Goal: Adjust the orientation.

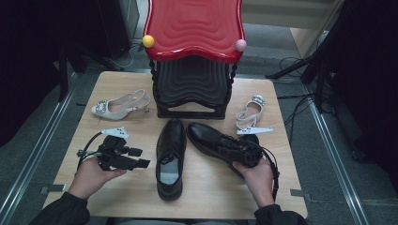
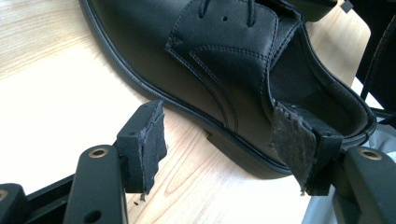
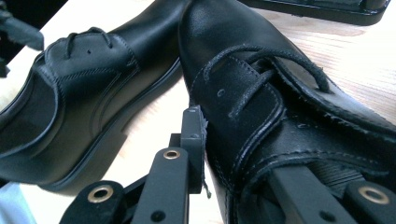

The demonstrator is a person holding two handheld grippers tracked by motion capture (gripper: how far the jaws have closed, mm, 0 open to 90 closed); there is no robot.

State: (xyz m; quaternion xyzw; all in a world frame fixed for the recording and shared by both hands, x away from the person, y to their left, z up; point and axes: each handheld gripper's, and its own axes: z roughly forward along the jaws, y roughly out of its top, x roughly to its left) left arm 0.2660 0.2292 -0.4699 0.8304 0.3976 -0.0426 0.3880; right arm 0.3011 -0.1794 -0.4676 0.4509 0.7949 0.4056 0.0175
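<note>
Two black lace-up shoes lie side by side on the wooden table (image 1: 211, 197). The left black shoe (image 1: 171, 157) points away from me. The right black shoe (image 1: 211, 140) lies at a slant, toe toward the far left. My right gripper (image 1: 241, 152) is shut on that shoe's side wall. In the right gripper view one jaw of the right gripper (image 3: 247, 154) sits inside the right shoe (image 3: 261, 79) and the other pad presses on its outside. My left gripper (image 1: 141, 157) stands open just left of the left shoe. Between its pads the left gripper (image 2: 219, 140) frames the heel end of the left shoe (image 2: 210, 60) without touching it.
A stack of stools (image 1: 195, 28), red on top and black below, stands at the table's far middle. A white heeled shoe (image 1: 119, 105) lies at the far left and a white sandal (image 1: 251, 112) at the far right. Bare wood lies along the near edge.
</note>
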